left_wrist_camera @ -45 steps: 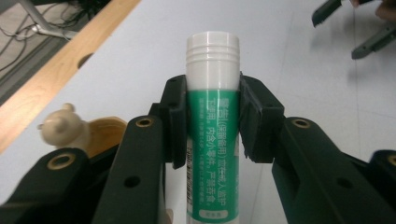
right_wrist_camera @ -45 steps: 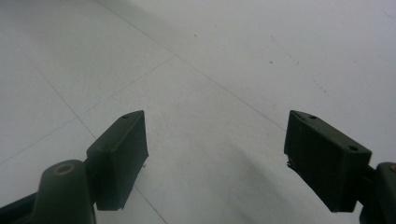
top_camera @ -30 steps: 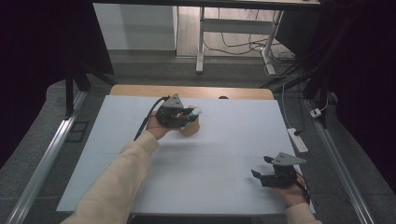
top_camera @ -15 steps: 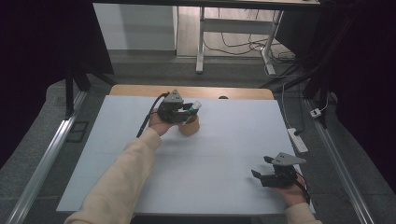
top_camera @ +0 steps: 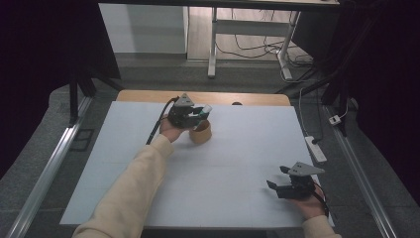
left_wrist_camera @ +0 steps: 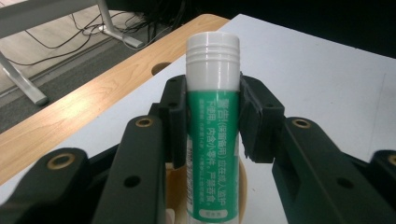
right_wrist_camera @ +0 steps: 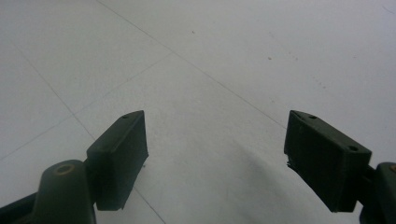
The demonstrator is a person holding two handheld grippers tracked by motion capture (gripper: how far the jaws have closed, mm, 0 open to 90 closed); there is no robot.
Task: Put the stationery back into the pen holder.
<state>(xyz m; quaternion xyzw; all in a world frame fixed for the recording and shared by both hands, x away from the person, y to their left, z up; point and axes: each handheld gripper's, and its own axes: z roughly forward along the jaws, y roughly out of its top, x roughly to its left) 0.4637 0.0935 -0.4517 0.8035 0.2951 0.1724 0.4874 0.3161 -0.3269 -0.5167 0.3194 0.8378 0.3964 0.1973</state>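
Note:
A green and white tube with a ribbed white cap is clamped between the black jaws of my left gripper, which is shut on it. From above, that left gripper holds the tube at the far middle of the white table, right over a short tan cup whose open rim sits under the tube's lower end. My right gripper rests low near the front right of the table. Its jaws stand wide apart with bare table between them.
A white sheet covers the table, with a wooden strip along its far edge and a dark hole in that strip. A white power strip lies off the right edge. Desk legs and cables stand on the floor beyond.
My left gripper has carried the tube slightly right and down, toward the tan cup. The right gripper has kept still.

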